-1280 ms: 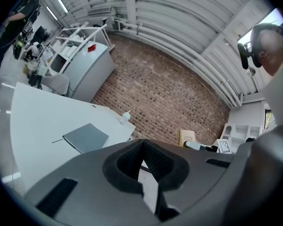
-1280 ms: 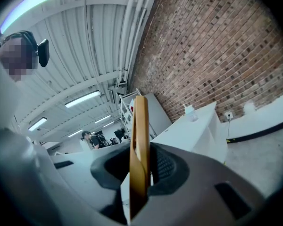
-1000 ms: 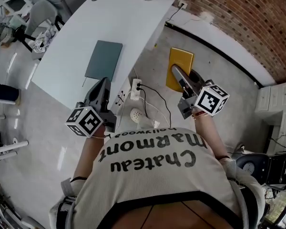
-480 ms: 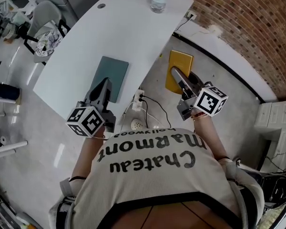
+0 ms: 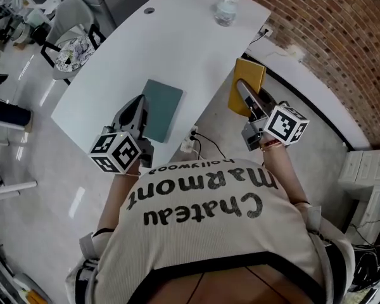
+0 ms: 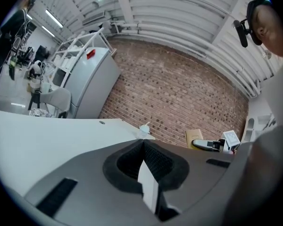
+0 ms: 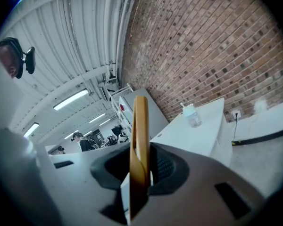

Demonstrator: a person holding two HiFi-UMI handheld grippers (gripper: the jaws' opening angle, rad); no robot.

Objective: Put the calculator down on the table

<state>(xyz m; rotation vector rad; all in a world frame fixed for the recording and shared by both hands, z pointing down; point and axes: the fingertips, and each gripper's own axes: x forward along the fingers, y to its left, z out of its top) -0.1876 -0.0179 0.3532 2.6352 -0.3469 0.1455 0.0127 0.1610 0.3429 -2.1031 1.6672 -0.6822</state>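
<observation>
The jaws of the right gripper (image 5: 243, 88) are clamped on a flat yellow calculator (image 5: 250, 73), one jaw against each broad face. In the right gripper view the calculator (image 7: 140, 121) stands edge-on, a thin upright slab that rises above the jaw tips (image 7: 140, 150). Its keys cannot be made out in any view. The jaws of the left gripper (image 5: 139, 100) are pressed together with nothing between them, and the left gripper view shows their ribbed pads meeting along one line (image 6: 142, 146). In the head view the calculator hangs in the air off the right edge of the white table (image 5: 177, 43), over the grey floor (image 5: 228, 132) between the table and the brick wall (image 5: 342, 30), and it touches neither. The left gripper is over the near edge of the table, just beside a grey-green flat pad (image 5: 162, 108) that lies on the tabletop. A clear plastic bottle (image 5: 226, 10) stands at the far end of the table, well apart from both grippers. A white power strip (image 5: 190, 141) lies on the floor below the table's edge.
</observation>
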